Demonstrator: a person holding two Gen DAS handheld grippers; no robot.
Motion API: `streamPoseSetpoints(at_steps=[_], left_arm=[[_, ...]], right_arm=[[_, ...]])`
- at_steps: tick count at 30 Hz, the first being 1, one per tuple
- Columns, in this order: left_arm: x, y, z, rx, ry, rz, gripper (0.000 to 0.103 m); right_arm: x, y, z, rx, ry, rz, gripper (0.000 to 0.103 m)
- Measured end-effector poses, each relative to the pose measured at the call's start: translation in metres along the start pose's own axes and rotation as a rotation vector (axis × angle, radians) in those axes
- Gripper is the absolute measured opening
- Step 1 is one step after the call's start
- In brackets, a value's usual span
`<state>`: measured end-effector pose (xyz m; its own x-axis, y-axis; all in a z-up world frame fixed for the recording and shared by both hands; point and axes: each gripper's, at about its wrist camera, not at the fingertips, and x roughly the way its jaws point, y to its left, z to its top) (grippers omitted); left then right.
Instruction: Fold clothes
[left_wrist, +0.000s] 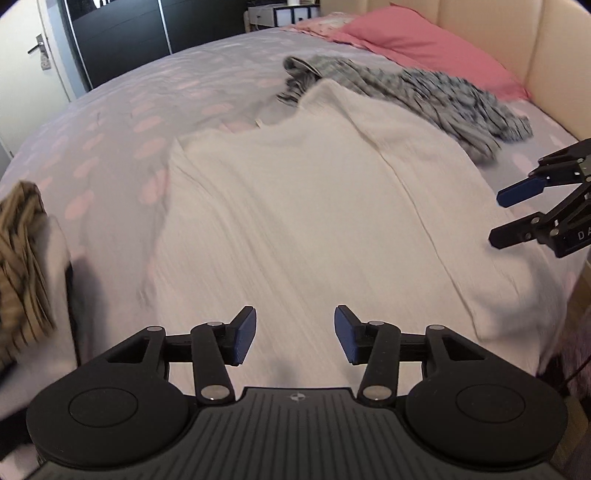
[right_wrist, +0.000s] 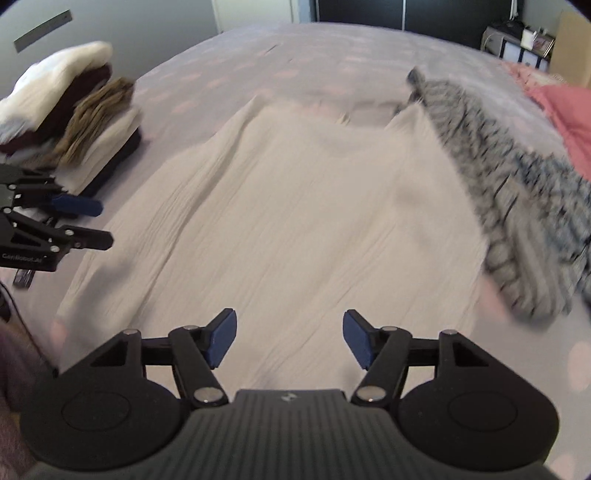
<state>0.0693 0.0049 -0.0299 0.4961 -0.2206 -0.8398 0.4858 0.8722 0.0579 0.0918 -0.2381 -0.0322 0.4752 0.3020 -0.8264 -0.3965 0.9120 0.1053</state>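
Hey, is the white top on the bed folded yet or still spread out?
Mostly spread: the white top lies flat on the bed, only its right side turned in.

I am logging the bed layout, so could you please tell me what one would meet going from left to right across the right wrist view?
Stack of folded clothes → left tool → white garment spread flat → grey patterned garment → pink pillow.
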Motion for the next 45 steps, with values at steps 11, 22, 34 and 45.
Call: streamPoseSetpoints(at_steps=[11,22,34,45], left_arm=[[0.04,-0.022,-0.051,-0.025,0.132,-0.007,0.052],[0.009,0.026,-0.027,-0.18,0.066,-0.005,0.002],[-0.011,0.052,-0.005,-0.269,0.012,0.003,0.001],[0.012,0.01,-0.018,-0.165,0.072,-0.057,0.049]], right_arm=[[0.043,0.032,-0.059,-0.079,0.101,-0.001,0.051],[-0.002,-0.018,-0.044,0.042,0.037,-0.092,0.008],[-0.099,-0.169,-0.015,0.313,-0.102,-0.479,0.007],[-0.109,-0.286,-0.03,0.579,-0.219,-0.678,0.008]])
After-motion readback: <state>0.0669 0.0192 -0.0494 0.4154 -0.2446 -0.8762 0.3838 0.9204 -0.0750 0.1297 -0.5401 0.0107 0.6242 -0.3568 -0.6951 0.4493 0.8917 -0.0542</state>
